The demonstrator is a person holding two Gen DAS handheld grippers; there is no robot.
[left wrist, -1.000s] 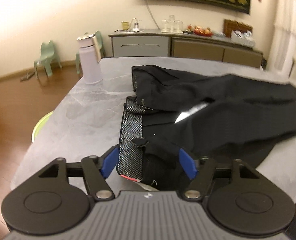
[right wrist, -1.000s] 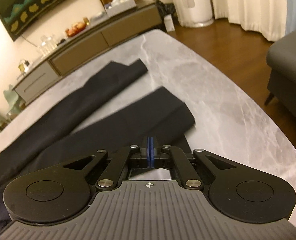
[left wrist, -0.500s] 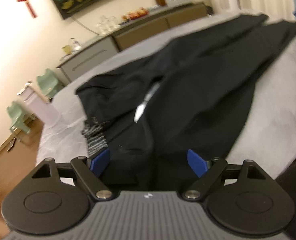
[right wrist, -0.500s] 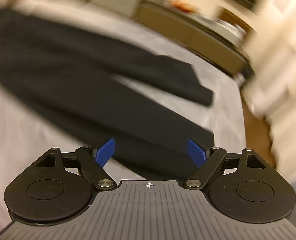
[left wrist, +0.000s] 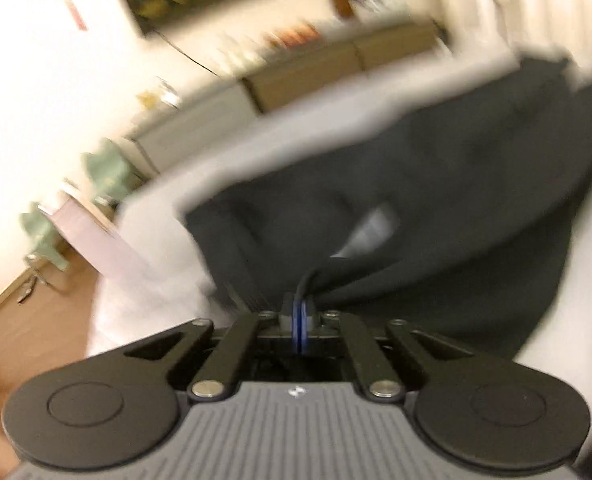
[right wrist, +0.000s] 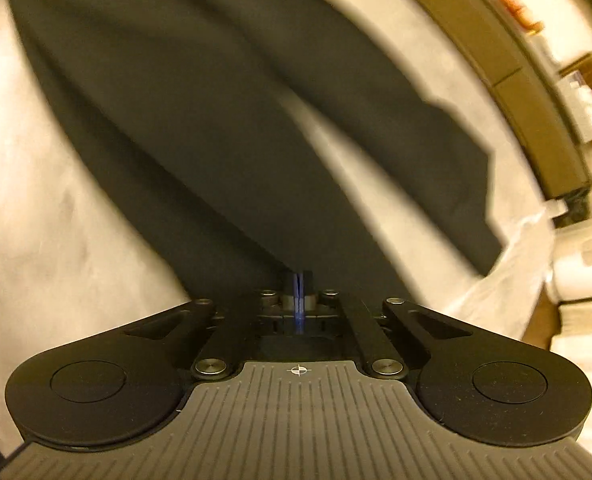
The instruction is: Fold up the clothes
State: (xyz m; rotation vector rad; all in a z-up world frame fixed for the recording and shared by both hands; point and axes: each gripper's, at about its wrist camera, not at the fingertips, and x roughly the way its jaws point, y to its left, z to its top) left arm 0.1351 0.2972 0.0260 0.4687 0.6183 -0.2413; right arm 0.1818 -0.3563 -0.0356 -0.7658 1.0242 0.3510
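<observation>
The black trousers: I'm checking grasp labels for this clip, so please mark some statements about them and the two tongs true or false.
1. The left tongs are shut on the black trousers. True.
2. The right tongs are wide open. False: their blue pads are pressed together, at the edge of a trouser leg.
3. The trousers lie on a grey marble-look table. True.
4. The two trouser legs are stacked exactly on each other. False: in the right wrist view a wedge of table shows between them.
5. The trousers are white. False: they are black.
</observation>
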